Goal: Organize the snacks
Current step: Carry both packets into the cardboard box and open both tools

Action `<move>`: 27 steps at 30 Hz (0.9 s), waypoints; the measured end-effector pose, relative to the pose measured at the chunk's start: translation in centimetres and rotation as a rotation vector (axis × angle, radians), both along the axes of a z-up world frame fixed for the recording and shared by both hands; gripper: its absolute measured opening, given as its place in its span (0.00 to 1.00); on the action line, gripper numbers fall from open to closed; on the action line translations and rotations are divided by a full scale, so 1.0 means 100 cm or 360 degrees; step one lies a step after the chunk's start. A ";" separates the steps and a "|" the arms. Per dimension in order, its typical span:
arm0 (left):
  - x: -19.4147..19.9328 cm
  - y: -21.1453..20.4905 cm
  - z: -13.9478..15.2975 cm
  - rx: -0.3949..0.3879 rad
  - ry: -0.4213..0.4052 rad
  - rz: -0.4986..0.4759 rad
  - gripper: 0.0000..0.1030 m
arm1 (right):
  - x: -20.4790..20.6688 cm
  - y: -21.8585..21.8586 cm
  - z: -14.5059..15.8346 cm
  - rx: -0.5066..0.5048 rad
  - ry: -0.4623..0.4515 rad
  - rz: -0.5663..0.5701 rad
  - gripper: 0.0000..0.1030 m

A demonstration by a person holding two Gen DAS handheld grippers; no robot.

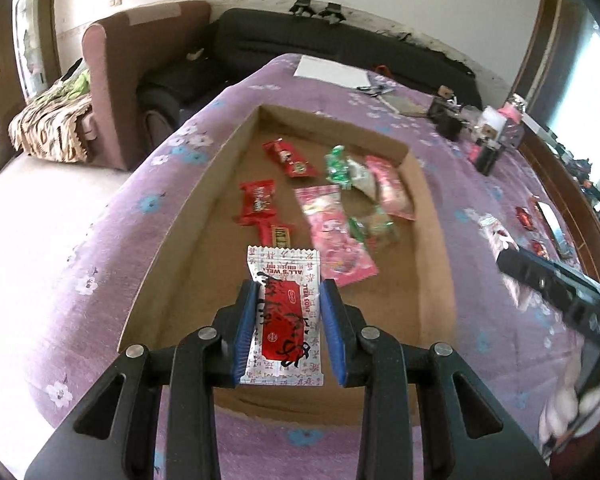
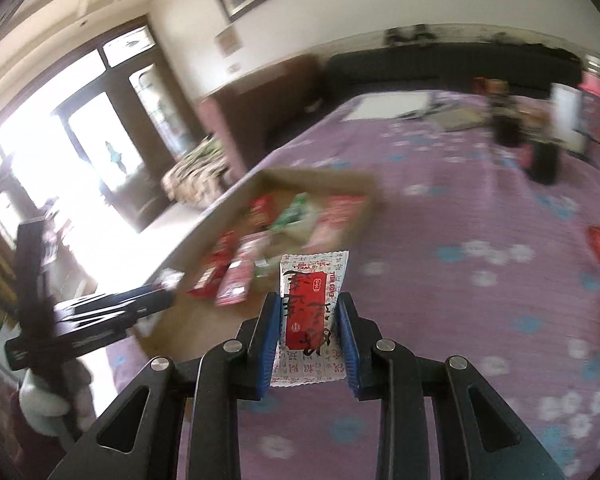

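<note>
Both grippers loaded with snack packets

My left gripper is clamped on a red-and-white packet above the cardboard tray's near end, by the worktop's left edge; my right gripper grips a matching packet just right of that tray.

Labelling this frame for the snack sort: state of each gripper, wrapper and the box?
Left gripper: shut on a red-and-white wrapper, above the box.
Right gripper: shut on a second red-and-white wrapper, above the purple cloth.
Box: open-topped, on the cloth, holding loose snacks.
Red packets: lying flat in the box.
Pink packets: lying flat in the box.
Green packets: in the box by the pink ones.
</note>
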State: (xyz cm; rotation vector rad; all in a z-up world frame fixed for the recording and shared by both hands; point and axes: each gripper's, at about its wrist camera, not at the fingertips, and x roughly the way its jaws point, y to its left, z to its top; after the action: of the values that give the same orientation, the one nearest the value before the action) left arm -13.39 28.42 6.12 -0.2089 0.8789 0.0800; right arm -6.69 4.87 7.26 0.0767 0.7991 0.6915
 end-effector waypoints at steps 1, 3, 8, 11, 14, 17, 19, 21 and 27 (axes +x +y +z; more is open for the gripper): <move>0.002 0.002 -0.002 -0.0002 0.0010 0.0006 0.29 | -0.002 0.008 -0.001 -0.0009 0.0002 0.0022 0.28; 0.003 0.006 -0.007 -0.0017 0.0024 0.0019 0.29 | -0.006 0.032 -0.005 -0.0040 0.0011 0.0084 0.28; 0.004 0.012 -0.014 -0.0045 0.0045 0.0030 0.29 | -0.013 0.067 -0.017 -0.0107 0.0034 0.0177 0.28; 0.004 0.014 -0.016 -0.0052 0.0052 0.0037 0.29 | -0.017 0.084 -0.025 -0.0142 0.0052 0.0211 0.28; 0.003 0.016 -0.018 -0.0056 0.0057 0.0044 0.29 | -0.019 0.095 -0.031 -0.0168 0.0065 0.0236 0.28; 0.003 0.017 -0.018 -0.0061 0.0051 0.0052 0.29 | -0.020 0.103 -0.038 -0.0186 0.0084 0.0250 0.28; 0.002 0.018 -0.017 -0.0066 0.0045 0.0064 0.30 | -0.021 0.106 -0.040 -0.0194 0.0089 0.0255 0.28; 0.001 0.019 -0.016 -0.0074 0.0040 0.0075 0.33 | -0.021 0.108 -0.042 -0.0199 0.0092 0.0257 0.28; -0.007 0.015 -0.008 -0.0040 0.0016 0.0098 0.54 | -0.025 0.111 -0.041 -0.0207 0.0063 0.0251 0.32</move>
State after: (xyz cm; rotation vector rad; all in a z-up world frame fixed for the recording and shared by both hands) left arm -14.06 29.91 5.28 -0.2595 0.8839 0.1272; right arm -9.22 15.95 3.15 -0.0915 0.8928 0.7869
